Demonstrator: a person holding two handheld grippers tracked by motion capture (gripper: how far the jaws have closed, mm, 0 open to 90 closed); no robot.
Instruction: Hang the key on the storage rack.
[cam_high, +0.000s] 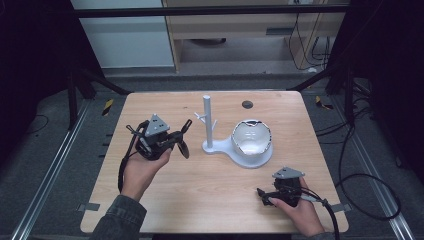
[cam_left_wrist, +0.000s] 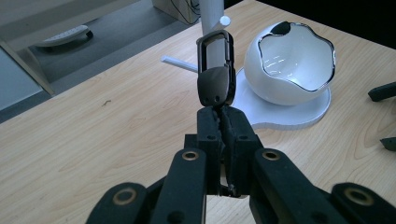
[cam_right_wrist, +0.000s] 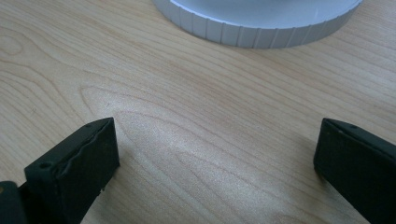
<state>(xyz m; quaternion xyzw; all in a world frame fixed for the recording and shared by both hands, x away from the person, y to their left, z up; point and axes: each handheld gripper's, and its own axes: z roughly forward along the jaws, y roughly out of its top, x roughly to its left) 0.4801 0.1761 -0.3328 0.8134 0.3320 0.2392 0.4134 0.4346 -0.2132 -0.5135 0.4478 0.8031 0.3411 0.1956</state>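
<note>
My left gripper (cam_left_wrist: 222, 116) is shut on the lower end of a dark metal carabiner clip (cam_left_wrist: 215, 86), which sticks up beyond the fingertips in front of the white post (cam_left_wrist: 211, 9). In the high view the left gripper (cam_high: 175, 141) hovers left of the white post (cam_high: 207, 122) and points toward it. The post has small pegs and stands on a white base (cam_high: 220, 148) that also carries a white bowl (cam_high: 252, 137) with a chrome rim. My right gripper (cam_high: 262, 194) rests near the table's front right, open, with bare wood between its jaws (cam_right_wrist: 215, 154).
The wooden table (cam_high: 200, 200) has a small dark round hole (cam_high: 246, 104) near its far edge. The white base's ribbed rim (cam_right_wrist: 257, 30) lies just ahead of the right gripper. Black cables run over the floor at the right. A metal frame surrounds the table.
</note>
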